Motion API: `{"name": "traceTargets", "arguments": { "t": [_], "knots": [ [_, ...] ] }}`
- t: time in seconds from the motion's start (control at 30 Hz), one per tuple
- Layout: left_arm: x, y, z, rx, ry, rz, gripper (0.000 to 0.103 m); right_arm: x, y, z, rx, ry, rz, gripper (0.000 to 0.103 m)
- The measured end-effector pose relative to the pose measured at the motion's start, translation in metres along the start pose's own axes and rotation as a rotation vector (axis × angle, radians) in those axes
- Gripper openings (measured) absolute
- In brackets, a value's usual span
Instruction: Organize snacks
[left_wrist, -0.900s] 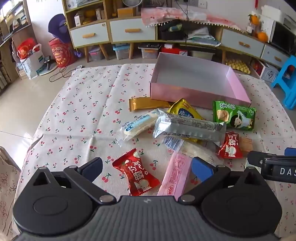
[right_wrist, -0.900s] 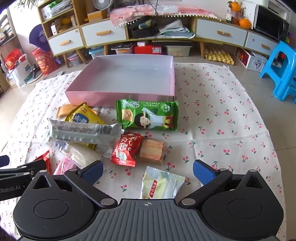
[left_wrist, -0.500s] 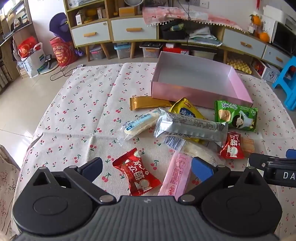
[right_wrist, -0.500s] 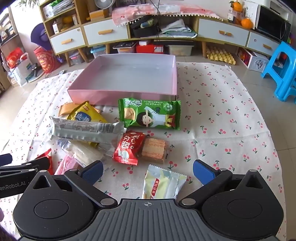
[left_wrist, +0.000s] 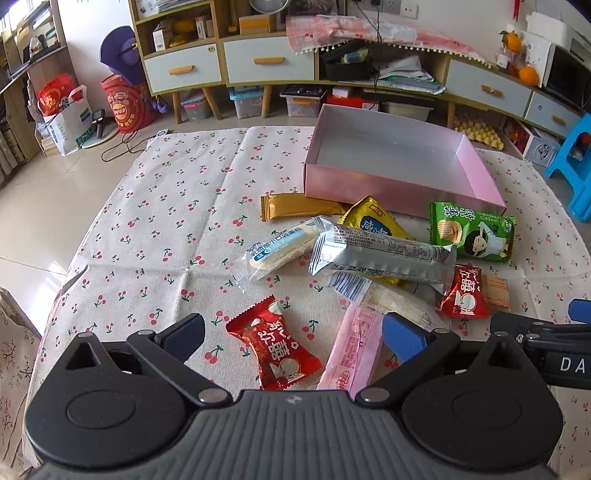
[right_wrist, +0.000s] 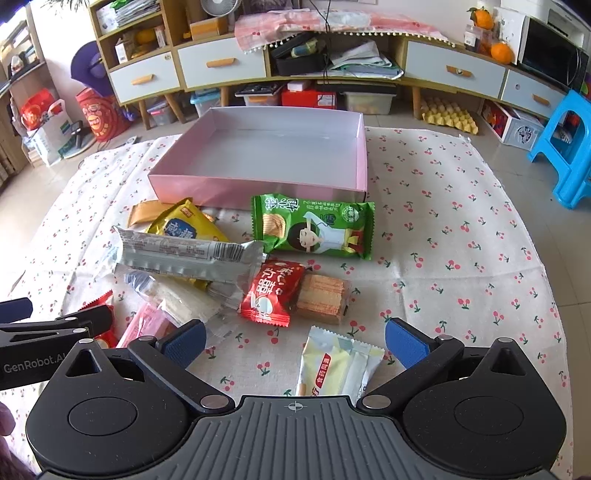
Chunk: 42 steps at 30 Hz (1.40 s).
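An empty pink box (left_wrist: 476, 166) (right_wrist: 258, 188) stands at the far side of a cherry-print cloth. Several snack packets lie in front of it: a green chip bag (right_wrist: 314, 227) (left_wrist: 471, 230), a long silver pack (left_wrist: 380, 253) (right_wrist: 188, 254), a yellow bag (right_wrist: 184, 225), a gold bar (left_wrist: 291, 206). My left gripper (left_wrist: 293, 336) hangs open above a red candy packet (left_wrist: 275, 347) and a pink packet (left_wrist: 354, 349). My right gripper (right_wrist: 293, 341) is open over a pale yellow packet (right_wrist: 338, 363), near a second red packet (right_wrist: 271, 291) and a wafer (right_wrist: 323, 297).
The cherry cloth (left_wrist: 166, 206) has bare room on its left half and on its right side (right_wrist: 461, 240). Low cabinets with drawers (right_wrist: 221, 66) line the far wall. A blue stool (right_wrist: 565, 147) stands to the right, bags (left_wrist: 64, 118) on the floor to the left.
Both views have drifted slightly; the snacks and the box sit a little lower in the frames. Both grippers stay open and nothing on the cloth has been moved.
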<state>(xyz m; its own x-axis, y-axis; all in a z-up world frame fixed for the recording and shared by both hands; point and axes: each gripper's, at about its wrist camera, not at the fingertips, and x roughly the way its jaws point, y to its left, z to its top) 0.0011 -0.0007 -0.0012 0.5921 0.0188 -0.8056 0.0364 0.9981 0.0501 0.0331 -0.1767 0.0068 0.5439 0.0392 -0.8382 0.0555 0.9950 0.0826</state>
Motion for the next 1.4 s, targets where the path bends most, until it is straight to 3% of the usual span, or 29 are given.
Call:
{"name": "traceTargets", "arguments": {
  "t": [1.4],
  "knots": [
    [0.0006, 0.0011, -0.0002, -0.006, 0.004, 0.002, 0.103, 0.0014, 0.0018, -0.0020, -0.002, 0.012, 0.002, 0.103]
  ]
}}
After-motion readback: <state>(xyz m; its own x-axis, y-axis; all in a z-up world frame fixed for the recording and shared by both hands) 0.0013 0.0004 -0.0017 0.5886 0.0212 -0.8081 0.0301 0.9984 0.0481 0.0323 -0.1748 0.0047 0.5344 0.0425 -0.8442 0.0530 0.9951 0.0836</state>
